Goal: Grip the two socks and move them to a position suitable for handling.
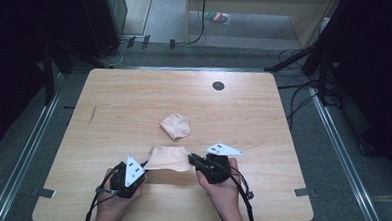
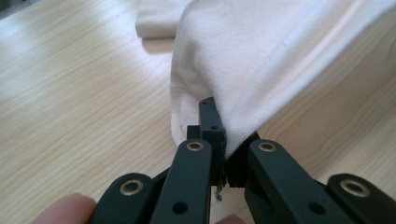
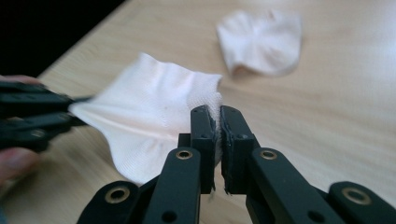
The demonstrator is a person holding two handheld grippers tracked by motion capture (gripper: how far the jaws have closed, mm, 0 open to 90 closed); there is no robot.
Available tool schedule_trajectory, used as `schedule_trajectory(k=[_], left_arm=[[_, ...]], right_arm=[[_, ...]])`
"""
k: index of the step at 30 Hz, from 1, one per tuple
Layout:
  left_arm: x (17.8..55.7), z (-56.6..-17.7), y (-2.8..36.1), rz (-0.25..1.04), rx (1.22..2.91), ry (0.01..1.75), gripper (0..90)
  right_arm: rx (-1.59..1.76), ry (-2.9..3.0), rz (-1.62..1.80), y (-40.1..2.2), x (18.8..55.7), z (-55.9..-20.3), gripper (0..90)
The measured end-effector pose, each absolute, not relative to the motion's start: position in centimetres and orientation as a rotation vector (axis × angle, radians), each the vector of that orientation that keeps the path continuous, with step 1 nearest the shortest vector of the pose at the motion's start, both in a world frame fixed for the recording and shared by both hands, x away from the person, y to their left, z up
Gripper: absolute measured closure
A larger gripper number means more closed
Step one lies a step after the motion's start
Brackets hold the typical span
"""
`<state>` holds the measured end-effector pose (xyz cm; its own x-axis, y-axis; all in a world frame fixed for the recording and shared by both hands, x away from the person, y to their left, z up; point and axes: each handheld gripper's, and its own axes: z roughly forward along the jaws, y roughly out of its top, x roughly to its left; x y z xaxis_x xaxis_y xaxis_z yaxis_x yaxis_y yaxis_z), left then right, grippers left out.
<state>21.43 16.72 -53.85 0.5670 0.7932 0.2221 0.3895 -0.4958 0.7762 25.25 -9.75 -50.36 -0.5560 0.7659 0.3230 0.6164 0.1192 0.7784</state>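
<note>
A pale pink cloth point(image 1: 168, 158) hangs stretched between my two grippers just above the front of the wooden table point(image 1: 133, 98). My left gripper point(image 1: 145, 165) is shut on its left corner, and the left gripper view shows the fabric point(image 2: 261, 51) pinched between the black jaws of that gripper point(image 2: 224, 140). My right gripper point(image 1: 191, 158) is shut on the right edge. In the right gripper view its jaws point(image 3: 218, 116) clamp the cloth point(image 3: 149, 107), with the left gripper point(image 3: 74, 114) at the far corner. A second, crumpled pink cloth point(image 1: 175, 125) point(image 3: 261, 39) point(image 2: 159, 18) lies farther back, apart from both.
A dark round grommet hole point(image 1: 218, 85) sits near the table's far edge. A short dark mark point(image 1: 92, 114) shows on the left of the tabletop. Cables point(image 1: 303, 101) run over the floor to the right, beside black stands.
</note>
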Motion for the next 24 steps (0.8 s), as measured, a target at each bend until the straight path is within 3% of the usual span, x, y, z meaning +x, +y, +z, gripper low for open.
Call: schedule_trajectory(k=[5,8,10,17,20,21,24], left_arm=[[21.2,-54.7,15.7,0.721,2.191,0.896,88.9],[21.3,-54.8,15.9,0.714,2.179,0.917,83.1],[21.5,-54.7,16.8,0.694,2.151,0.955,77.0],[22.7,-54.1,21.0,0.544,1.952,1.110,70.9],[23.2,-54.0,21.8,0.455,1.862,1.156,62.4],[23.5,-54.1,22.0,0.404,1.819,1.173,59.9],[24.8,-54.3,21.3,0.310,1.747,1.196,55.3]], right_arm=[[1.438,2.273,1.313,-10.4,26.0,-52.9,86.1],[1.431,2.291,1.263,-10.5,26.2,-53.4,86.1],[1.413,2.283,1.206,-10.8,26.3,-53.6,86.1],[1.376,2.278,1.092,-12.3,27.1,-54.0,85.7],[1.391,2.254,1.132,-12.8,27.4,-53.8,77.8],[1.410,2.208,1.186,-13.3,27.5,-53.5,66.5],[1.436,2.154,1.236,-14.1,27.6,-53.0,66.0]])
